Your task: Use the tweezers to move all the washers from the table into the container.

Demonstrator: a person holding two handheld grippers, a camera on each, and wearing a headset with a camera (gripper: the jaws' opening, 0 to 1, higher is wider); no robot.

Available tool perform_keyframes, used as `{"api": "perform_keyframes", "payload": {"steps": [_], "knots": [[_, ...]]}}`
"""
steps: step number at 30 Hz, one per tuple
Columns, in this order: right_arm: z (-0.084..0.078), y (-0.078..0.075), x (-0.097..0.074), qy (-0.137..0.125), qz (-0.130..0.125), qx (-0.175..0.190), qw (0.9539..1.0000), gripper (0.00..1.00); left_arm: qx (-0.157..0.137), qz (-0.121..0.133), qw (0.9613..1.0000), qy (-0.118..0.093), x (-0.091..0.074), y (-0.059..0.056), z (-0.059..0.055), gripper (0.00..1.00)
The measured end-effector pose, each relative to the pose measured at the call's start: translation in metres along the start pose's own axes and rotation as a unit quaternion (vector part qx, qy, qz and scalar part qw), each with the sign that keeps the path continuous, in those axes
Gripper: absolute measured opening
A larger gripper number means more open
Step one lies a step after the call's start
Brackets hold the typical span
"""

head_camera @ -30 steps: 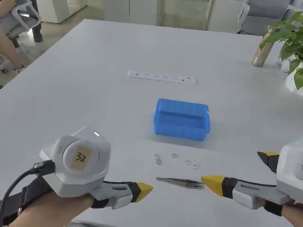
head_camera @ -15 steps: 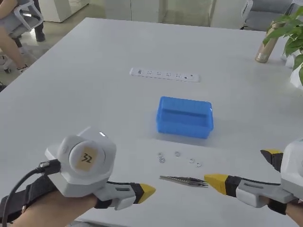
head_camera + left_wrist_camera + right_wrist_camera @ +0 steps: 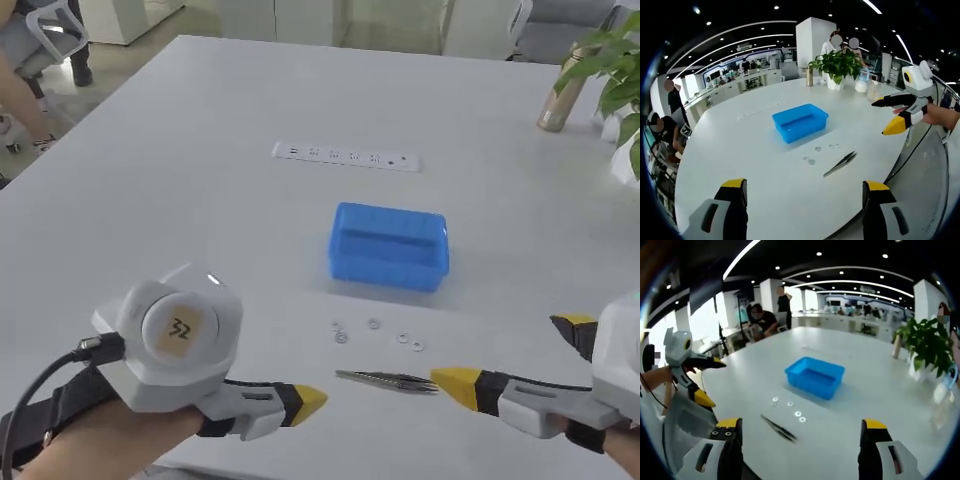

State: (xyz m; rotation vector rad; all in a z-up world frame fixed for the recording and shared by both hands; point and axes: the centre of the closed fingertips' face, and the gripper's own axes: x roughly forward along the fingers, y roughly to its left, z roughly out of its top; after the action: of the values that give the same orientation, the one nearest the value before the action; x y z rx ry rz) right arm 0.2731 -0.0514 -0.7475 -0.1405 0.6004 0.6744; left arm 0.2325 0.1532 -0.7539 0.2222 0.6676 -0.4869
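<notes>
Left gripper (image 3: 804, 186) and right gripper (image 3: 800, 425) both have jaws spread and empty, I see the tweezers (image 3: 385, 379) flat on the bench (image 3: 200, 200) at six o'clock of the washers (image 3: 375, 335), container (image 3: 388, 246) at twelve, and a clumsy pinch could skid that slim tool into them.

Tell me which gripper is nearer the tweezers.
Right, probably. In the head view, one jaw tip of the right gripper sits almost at the right end of the tweezers. The left gripper is a little short of their left end, toward the person.
</notes>
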Motion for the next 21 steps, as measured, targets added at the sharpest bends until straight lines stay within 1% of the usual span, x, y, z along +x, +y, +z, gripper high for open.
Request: {"api": "perform_keyframes", "payload": {"steps": [5,8,10,13,15,17,18,19,21], "knots": [[0.002,0.004,0.000,0.002,0.000,-0.007,1.0000,0.96,0.000,-0.007,1.0000,0.001,0.002,-0.002,0.000,0.97],[0.001,0.005,0.000,0.003,-0.001,-0.004,1.0000,0.96,-0.001,-0.014,0.9999,0.006,0.005,-0.005,-0.002,0.96],[0.000,0.005,0.001,0.003,-0.002,-0.004,1.0000,0.96,0.003,-0.014,0.9999,0.006,0.005,-0.005,-0.001,0.96],[0.000,0.003,0.001,0.005,-0.002,-0.007,1.0000,0.95,0.001,-0.017,0.9998,0.001,0.006,-0.005,0.002,0.95],[0.000,0.002,0.001,0.006,-0.003,-0.007,1.0000,0.95,0.000,-0.020,0.9998,-0.001,0.008,-0.005,0.003,0.92],[0.000,0.002,0.002,0.006,-0.004,-0.007,0.9999,0.94,0.001,-0.025,0.9997,-0.002,0.010,-0.006,0.004,0.85],[0.000,0.002,0.002,0.006,-0.004,-0.008,0.9999,0.93,0.000,-0.031,0.9995,-0.003,0.011,-0.007,0.005,0.82],[0.000,0.002,0.003,0.007,-0.004,-0.009,0.9999,0.93,0.005,-0.044,0.9990,-0.007,0.013,-0.010,0.006,0.79],[-0.001,0.002,0.005,0.009,-0.003,-0.008,0.9999,0.93,0.014,-0.053,0.9985,-0.008,0.015,-0.012,0.007,0.72]]}}
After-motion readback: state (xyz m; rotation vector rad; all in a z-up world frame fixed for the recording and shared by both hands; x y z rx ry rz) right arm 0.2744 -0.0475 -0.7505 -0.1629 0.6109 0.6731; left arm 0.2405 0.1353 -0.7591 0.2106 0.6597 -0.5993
